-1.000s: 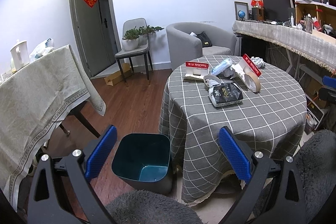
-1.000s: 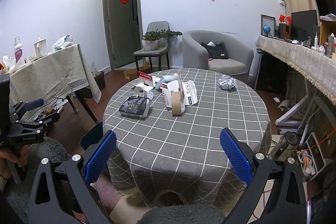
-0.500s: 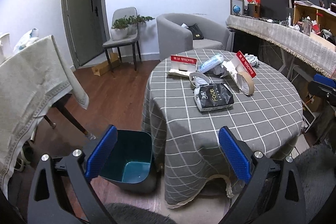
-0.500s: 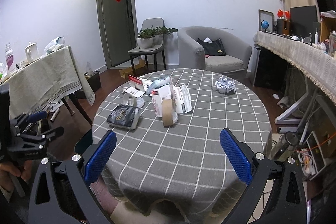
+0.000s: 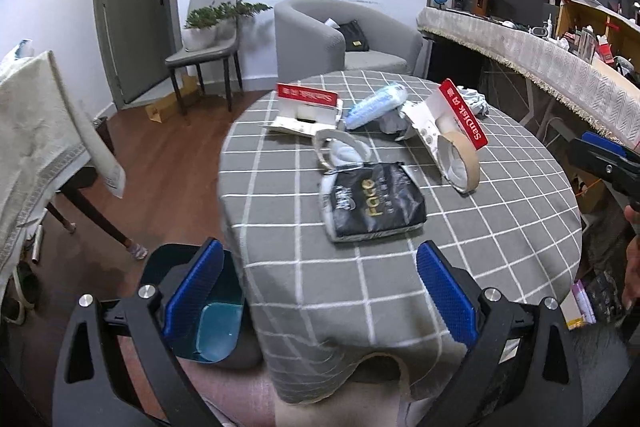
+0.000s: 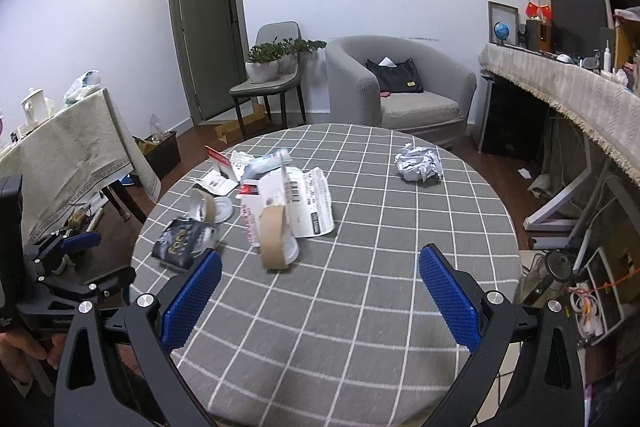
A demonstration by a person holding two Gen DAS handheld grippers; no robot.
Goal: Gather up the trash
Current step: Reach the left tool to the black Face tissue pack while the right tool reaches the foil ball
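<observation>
Trash lies on a round table with a grey checked cloth: a black packet, a brown tape roll, red-and-white card packaging, a bluish wrapper and a crumpled paper ball. A teal bin stands on the floor at the table's left edge. My left gripper hovers open over the table's near edge, short of the black packet. My right gripper is open above the cloth, near the tape roll. Both hold nothing.
A cloth-covered side table stands left, with wooden floor between. Behind the round table are a grey chair with a plant and an armchair. A long draped counter runs along the right. A hand holds the left gripper.
Both grippers have moved forward and closer to the table; the trash looms larger. The bin has slid to the lower left, partly behind my left finger. Jaws stay open.
</observation>
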